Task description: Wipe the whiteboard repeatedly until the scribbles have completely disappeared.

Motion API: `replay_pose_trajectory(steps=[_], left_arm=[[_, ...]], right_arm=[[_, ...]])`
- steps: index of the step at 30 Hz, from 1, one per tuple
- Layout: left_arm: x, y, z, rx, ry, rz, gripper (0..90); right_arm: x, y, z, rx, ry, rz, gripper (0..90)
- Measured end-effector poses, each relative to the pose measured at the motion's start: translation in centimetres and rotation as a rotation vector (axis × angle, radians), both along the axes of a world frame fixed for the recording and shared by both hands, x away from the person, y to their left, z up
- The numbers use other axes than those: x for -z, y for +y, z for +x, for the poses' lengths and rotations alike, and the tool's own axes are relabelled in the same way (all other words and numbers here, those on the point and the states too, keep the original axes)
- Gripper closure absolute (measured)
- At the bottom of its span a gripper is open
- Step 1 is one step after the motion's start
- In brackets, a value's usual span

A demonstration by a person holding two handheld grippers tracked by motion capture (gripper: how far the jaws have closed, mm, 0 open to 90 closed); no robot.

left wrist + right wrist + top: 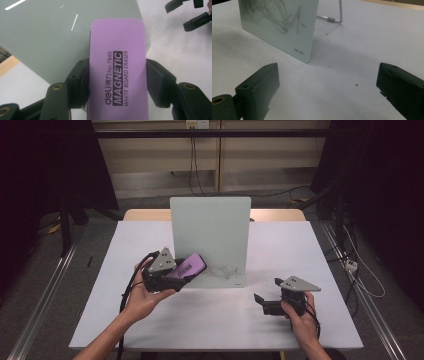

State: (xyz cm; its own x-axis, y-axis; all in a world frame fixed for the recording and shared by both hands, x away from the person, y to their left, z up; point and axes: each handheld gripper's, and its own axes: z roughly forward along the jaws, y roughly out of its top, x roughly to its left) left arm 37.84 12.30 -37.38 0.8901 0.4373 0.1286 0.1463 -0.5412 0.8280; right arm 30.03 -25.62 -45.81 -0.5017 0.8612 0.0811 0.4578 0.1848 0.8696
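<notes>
A purple magnetic whiteboard eraser is clamped between the black jaws of my left gripper, its far end close to the lower left of the small glass whiteboard. The eraser looks tilted up toward the board. The whiteboard stands upright on the table, with grey pen scribbles near its bottom edge. Those scribbles show close up in the right gripper view. My right gripper is held low at the front right of the table, jaws wide apart with nothing between them.
The white tabletop spreads around both hands. A metal wire stand props the whiteboard from behind. Dark curtains and cables lie beyond the table's edges.
</notes>
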Motion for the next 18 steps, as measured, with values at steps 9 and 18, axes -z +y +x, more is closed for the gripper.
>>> replay_pose_trajectory(steps=[9,18], left_arm=[[-0.8,-2.1,0.8,0.048,-0.018,0.046,40.7],[0.6,-1.7,0.8,0.063,-0.065,0.103,40.7]], right_arm=[[0.0,0.1,0.1,-0.003,0.0,-0.003,4.7],[0.0,-0.1,0.0,-0.006,-0.002,0.002,4.7]])
